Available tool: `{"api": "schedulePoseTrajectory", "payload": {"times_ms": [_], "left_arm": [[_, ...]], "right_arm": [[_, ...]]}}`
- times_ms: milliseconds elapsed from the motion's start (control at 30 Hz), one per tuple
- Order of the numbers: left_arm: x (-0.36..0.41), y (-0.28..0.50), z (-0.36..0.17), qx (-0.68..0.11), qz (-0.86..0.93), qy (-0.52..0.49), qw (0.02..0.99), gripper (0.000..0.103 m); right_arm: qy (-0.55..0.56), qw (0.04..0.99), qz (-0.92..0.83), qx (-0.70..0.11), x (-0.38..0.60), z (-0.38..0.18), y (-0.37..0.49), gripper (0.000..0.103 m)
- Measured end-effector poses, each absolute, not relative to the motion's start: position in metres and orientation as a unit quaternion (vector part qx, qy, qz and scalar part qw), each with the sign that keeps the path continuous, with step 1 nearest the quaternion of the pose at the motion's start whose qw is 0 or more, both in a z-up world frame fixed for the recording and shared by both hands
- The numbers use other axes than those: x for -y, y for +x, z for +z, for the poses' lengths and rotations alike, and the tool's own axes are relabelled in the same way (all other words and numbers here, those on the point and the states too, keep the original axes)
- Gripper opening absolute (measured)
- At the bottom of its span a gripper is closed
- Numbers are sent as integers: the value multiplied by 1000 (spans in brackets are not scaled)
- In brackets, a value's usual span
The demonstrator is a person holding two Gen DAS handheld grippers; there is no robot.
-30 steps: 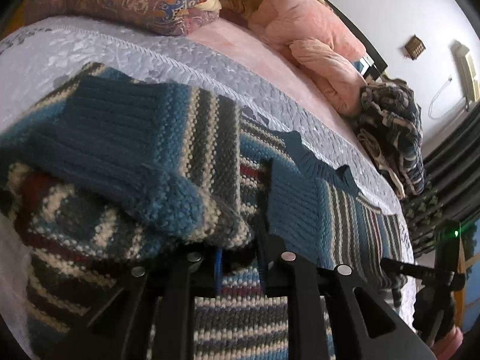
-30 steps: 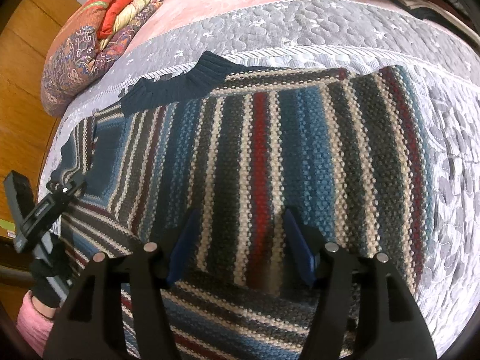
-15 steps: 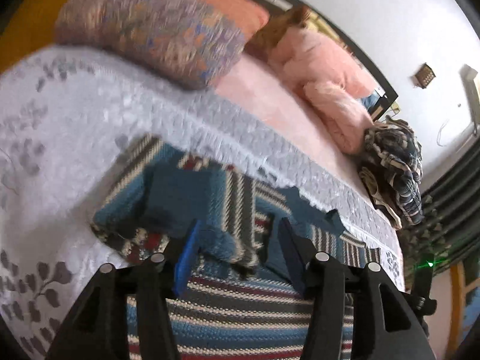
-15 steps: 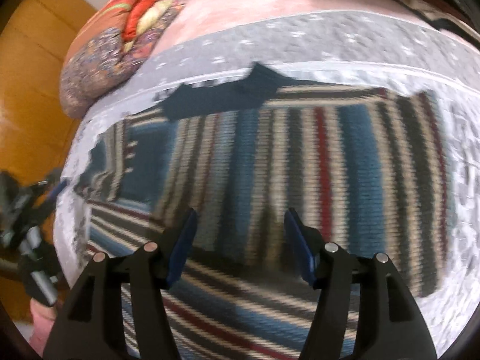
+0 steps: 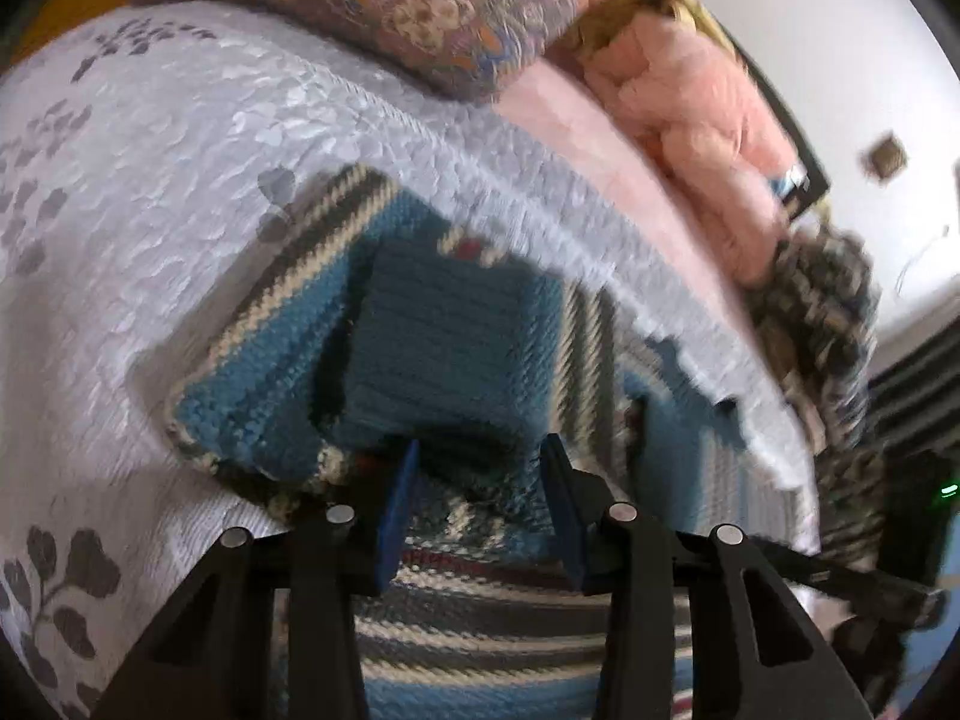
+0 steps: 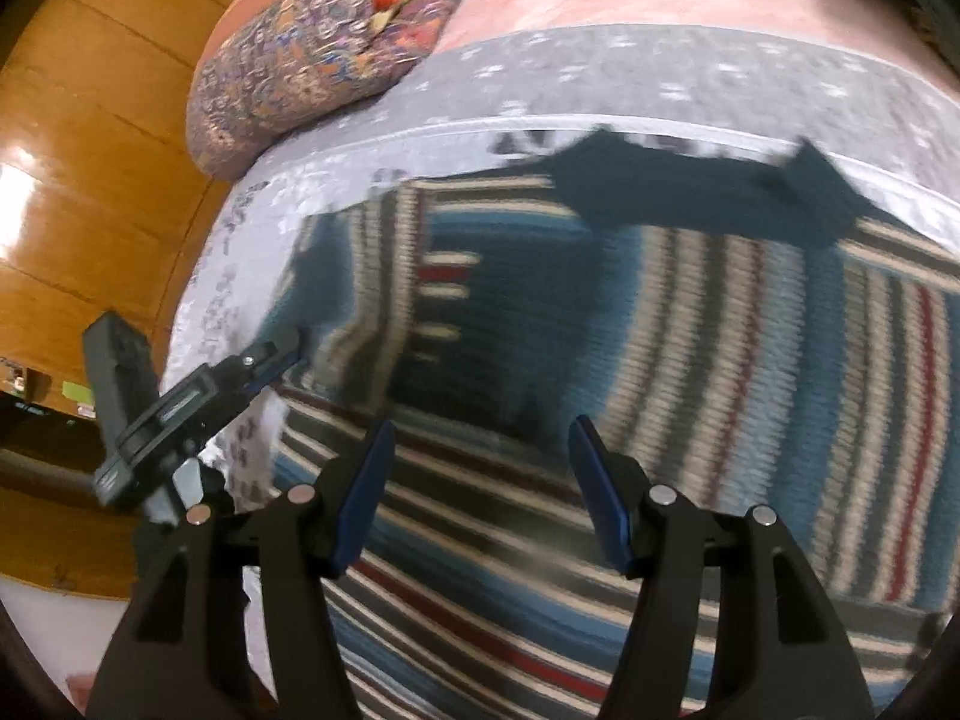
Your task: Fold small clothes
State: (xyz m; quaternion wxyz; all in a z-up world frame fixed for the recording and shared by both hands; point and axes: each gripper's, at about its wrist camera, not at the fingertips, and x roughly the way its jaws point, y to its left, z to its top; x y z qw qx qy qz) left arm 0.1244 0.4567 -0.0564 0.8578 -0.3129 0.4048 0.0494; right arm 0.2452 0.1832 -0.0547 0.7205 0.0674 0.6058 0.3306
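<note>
A striped knitted sweater [image 6: 750,360] in blue, grey, cream and red lies flat on the grey quilt [image 5: 150,192], its dark collar [image 6: 690,192] toward the pillows. One sleeve is folded in over the body, and its blue ribbed cuff [image 5: 438,360] lies on top. My left gripper [image 5: 480,480] is open just short of that cuff with nothing between its fingers. It also shows in the right wrist view as the left gripper [image 6: 282,354] at the sweater's left edge. My right gripper [image 6: 483,462] hovers open over the sweater's body, holding nothing.
A patterned pillow [image 5: 420,12] and pink bedding [image 5: 708,114] lie at the head of the bed. A heap of plaid clothes [image 5: 828,312] sits at the far right. The bed's left edge drops to a wooden floor [image 6: 78,192].
My left gripper, shut on the sleeve a second ago, has opened and drawn back, leaving the sleeve folded on the body. My right gripper has shifted left across the sweater.
</note>
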Motion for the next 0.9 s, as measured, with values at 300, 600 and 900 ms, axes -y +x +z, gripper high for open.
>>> {"api": "schedulePoseTrajectory", "payload": {"times_ms": [300, 600, 900], "left_arm": [[-507, 107, -20, -324, 111, -331, 879, 50], [-523, 100, -37, -332, 118, -351, 867, 49], [-492, 115, -42, -354, 69, -324, 875, 49]], "right_arm": [[64, 684, 339, -643, -264, -89, 259, 60], [59, 682, 359, -635, -281, -88, 253, 13], [27, 726, 344, -595, -214, -30, 256, 13]]}}
